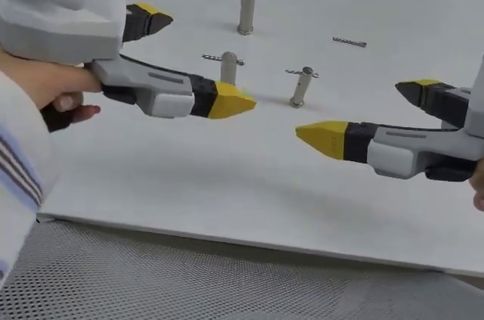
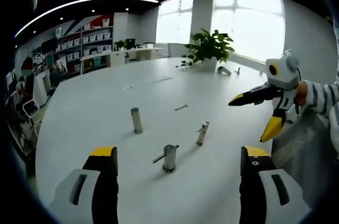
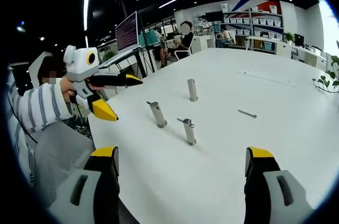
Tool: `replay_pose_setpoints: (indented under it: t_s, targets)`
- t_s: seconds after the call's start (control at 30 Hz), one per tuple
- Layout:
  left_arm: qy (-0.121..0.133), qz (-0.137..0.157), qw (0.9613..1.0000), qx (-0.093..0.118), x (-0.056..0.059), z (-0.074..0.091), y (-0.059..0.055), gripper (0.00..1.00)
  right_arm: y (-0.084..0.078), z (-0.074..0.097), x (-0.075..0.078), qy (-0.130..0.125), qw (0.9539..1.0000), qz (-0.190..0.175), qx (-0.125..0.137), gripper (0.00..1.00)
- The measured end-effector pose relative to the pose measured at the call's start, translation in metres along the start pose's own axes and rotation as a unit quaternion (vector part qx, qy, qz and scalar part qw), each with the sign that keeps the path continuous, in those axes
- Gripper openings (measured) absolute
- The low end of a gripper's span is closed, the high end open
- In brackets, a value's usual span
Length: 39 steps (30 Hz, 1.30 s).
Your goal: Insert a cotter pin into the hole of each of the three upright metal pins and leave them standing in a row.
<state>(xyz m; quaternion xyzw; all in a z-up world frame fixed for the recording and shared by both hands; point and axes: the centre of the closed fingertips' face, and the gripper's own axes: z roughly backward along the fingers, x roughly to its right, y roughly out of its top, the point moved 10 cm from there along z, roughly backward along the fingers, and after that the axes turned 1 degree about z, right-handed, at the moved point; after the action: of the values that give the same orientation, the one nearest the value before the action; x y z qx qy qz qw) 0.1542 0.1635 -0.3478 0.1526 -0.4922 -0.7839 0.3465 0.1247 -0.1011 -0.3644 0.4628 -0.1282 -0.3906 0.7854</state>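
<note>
Three upright metal pins stand on the white table (image 1: 189, 176). The far pin (image 1: 246, 11) (image 2: 137, 121) (image 3: 192, 90) has nothing through it. The middle pin (image 1: 229, 66) (image 2: 169, 159) (image 3: 157, 114) and the right pin (image 1: 302, 87) (image 2: 202, 133) (image 3: 188, 131) each carry a cotter pin through the top. A loose cotter pin (image 1: 349, 42) (image 2: 181, 107) (image 3: 247, 113) lies flat behind them. My left gripper (image 1: 212, 61) (image 2: 179, 152) (image 3: 128, 99) hovers open around the middle pin. To the right of the pins my right gripper (image 1: 348, 110) (image 3: 180, 152) (image 2: 247, 122) hangs open, holding nothing.
The table's front edge (image 1: 227, 238) runs below the grippers, with a perforated grey surface (image 1: 189, 282) under it. A potted plant (image 2: 209, 49) stands at the table's far end. People sit at desks (image 3: 183, 36) in the background.
</note>
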Motion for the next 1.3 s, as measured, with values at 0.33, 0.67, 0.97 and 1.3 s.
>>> replay_pose_setpoints:
  t_s: [0.33, 0.67, 0.97, 1.3]
  targets:
    - [-0.012, -0.029, 0.9995, -0.006, -0.031, -0.023, 0.023, 0.90, -0.001, 0.008, 0.000, -0.012, 0.9999, -0.009, 0.006, 0.98]
    - [-0.013, -0.030, 0.9994, -0.012, -0.055, -0.049, 0.034, 0.77, -0.002, 0.013, -0.004, -0.012, 0.9999, -0.009, 0.000, 0.96]
    - [-0.004, -0.049, 0.9973, -0.054, -0.079, -0.075, 0.032, 0.61, -0.004, 0.013, -0.007, -0.011, 0.9999, -0.011, 0.000, 0.94]
    - [-0.011, -0.068, 0.9950, -0.072, -0.097, -0.105, 0.033, 0.47, -0.004, 0.014, -0.003, -0.010, 0.9997, -0.021, 0.001, 0.93]
